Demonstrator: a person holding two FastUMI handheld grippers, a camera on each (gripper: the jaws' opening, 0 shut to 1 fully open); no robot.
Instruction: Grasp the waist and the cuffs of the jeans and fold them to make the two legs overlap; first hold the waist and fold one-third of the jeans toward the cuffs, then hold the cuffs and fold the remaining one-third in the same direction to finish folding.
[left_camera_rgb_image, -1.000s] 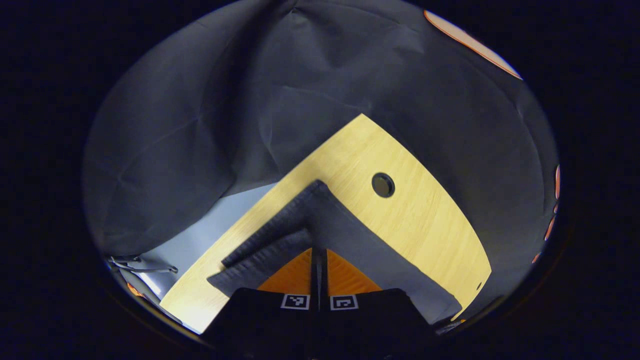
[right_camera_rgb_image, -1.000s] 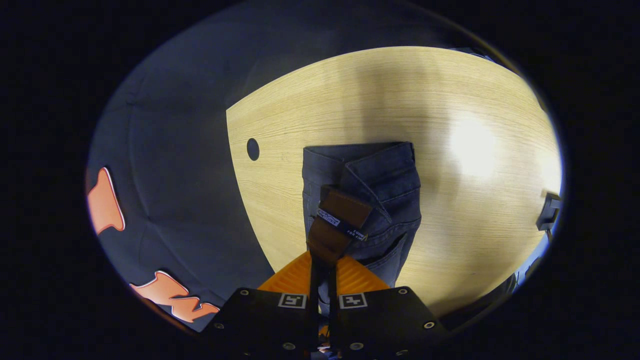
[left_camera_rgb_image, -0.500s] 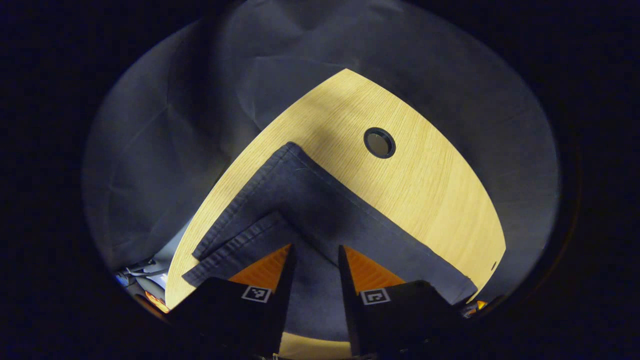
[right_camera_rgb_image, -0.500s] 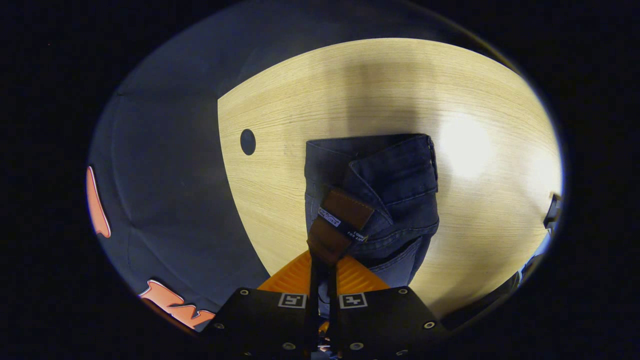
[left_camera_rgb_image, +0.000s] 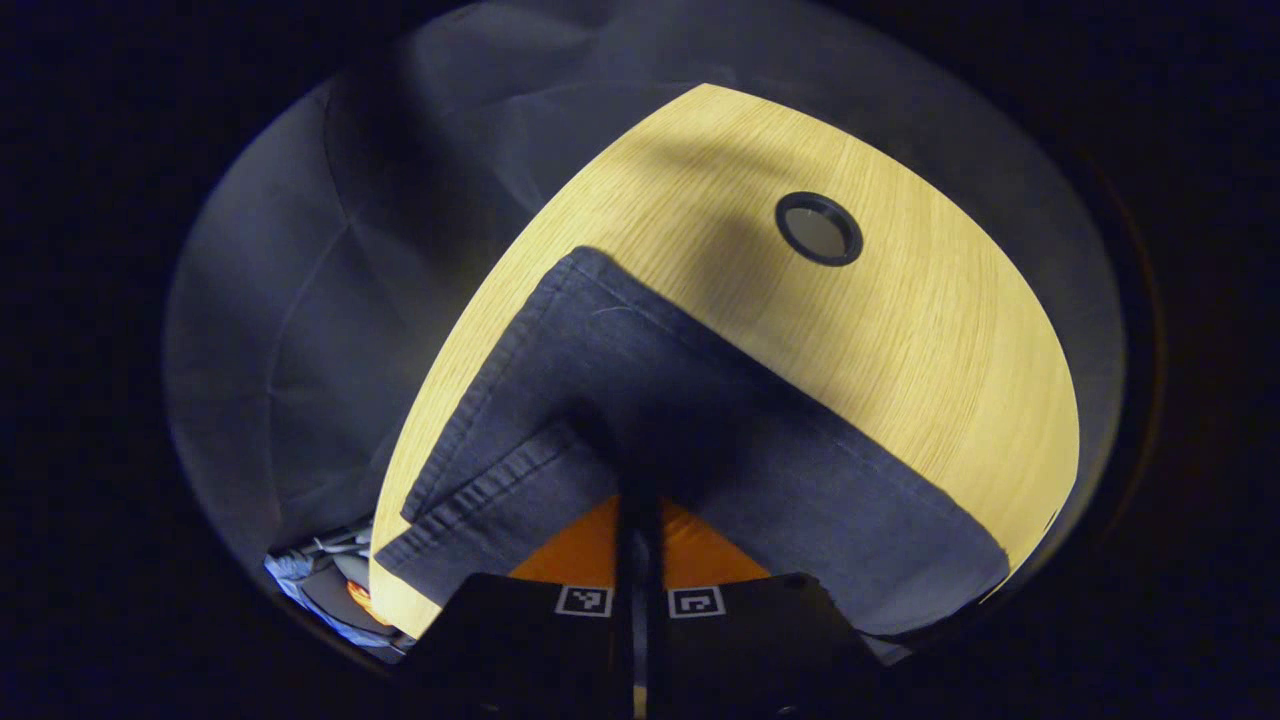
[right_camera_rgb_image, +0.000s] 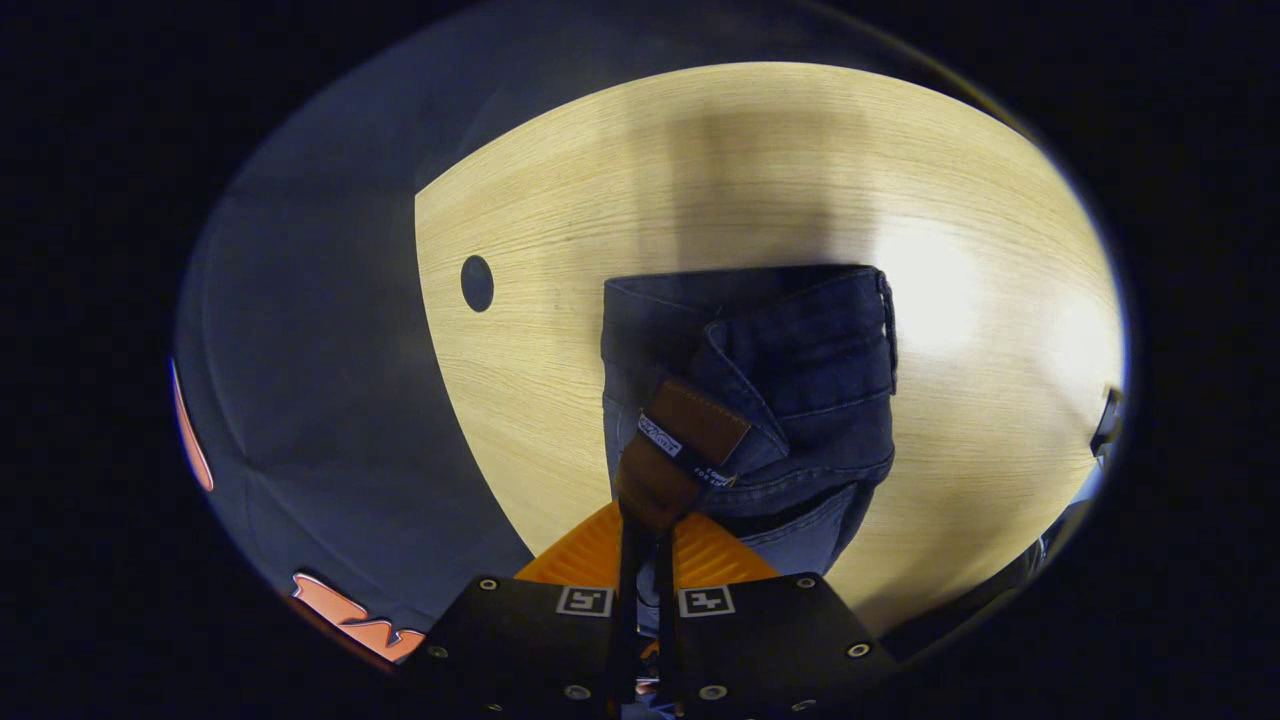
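In the left gripper view, the left gripper (left_camera_rgb_image: 637, 520) sits at 6 o'clock. Its two fingers are pressed together, pinching the cuffs (left_camera_rgb_image: 500, 480) of the jeans (left_camera_rgb_image: 700, 420). The dark legs run out over the table (left_camera_rgb_image: 900, 330). A round hole (left_camera_rgb_image: 819, 229) is far off at 1 o'clock.

In the right gripper view, the right gripper (right_camera_rgb_image: 645, 530) sits at 6 o'clock, pinching the waist (right_camera_rgb_image: 760, 380) by its brown patch (right_camera_rgb_image: 680, 450). The waist hangs folded over the table, and a hole is at 10 o'clock.
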